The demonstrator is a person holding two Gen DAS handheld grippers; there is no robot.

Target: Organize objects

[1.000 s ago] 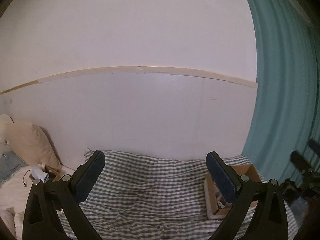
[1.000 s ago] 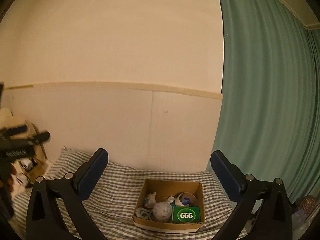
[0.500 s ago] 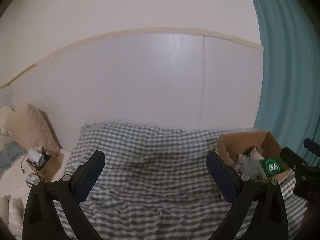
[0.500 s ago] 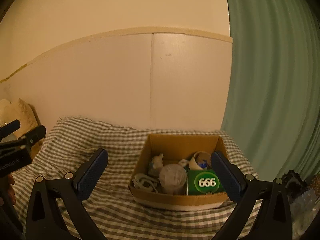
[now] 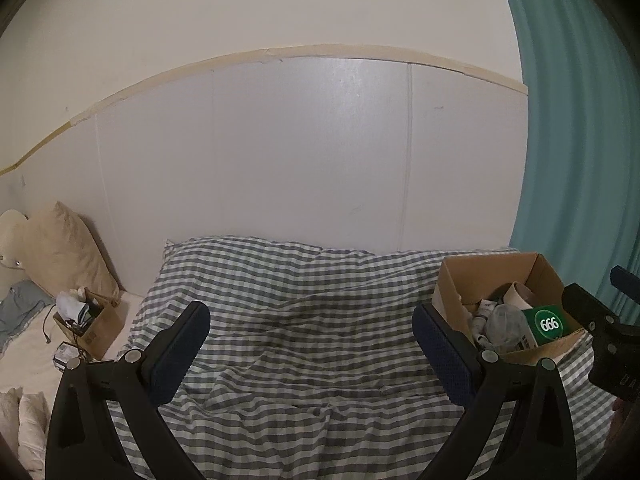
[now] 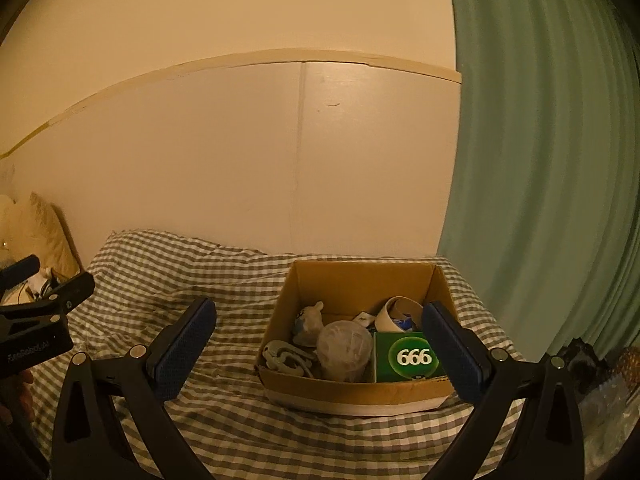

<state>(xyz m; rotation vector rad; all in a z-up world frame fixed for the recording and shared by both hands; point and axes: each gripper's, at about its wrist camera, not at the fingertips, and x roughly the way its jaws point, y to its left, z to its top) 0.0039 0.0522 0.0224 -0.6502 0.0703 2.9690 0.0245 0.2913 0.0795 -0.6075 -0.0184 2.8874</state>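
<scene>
An open cardboard box (image 6: pixel 360 280) sits on a grey-and-white checked blanket (image 6: pixel 208 288). It holds a green box marked 666 (image 6: pixel 408 358), a clear plastic cup (image 6: pixel 344 344), a tape roll (image 6: pixel 394 312), a small white figure (image 6: pixel 308 320) and a grey clip-like thing (image 6: pixel 286 360). My right gripper (image 6: pixel 320 344) is open and empty, just in front of the box. My left gripper (image 5: pixel 312 344) is open and empty over the blanket (image 5: pixel 304 320), left of the same box (image 5: pixel 484 276).
A second small cardboard box (image 5: pixel 94 328) with cloth and cables stands at the far left by a beige pillow (image 5: pixel 68 248). A white panelled wall (image 5: pixel 280 152) is behind. A teal curtain (image 5: pixel 580 120) hangs at the right. Dark clutter (image 6: pixel 580 364) lies at the right edge.
Both grippers have tilted downward and moved closer to the bed, so the blanket and the box fill more of each view. Both have stayed open and empty.
</scene>
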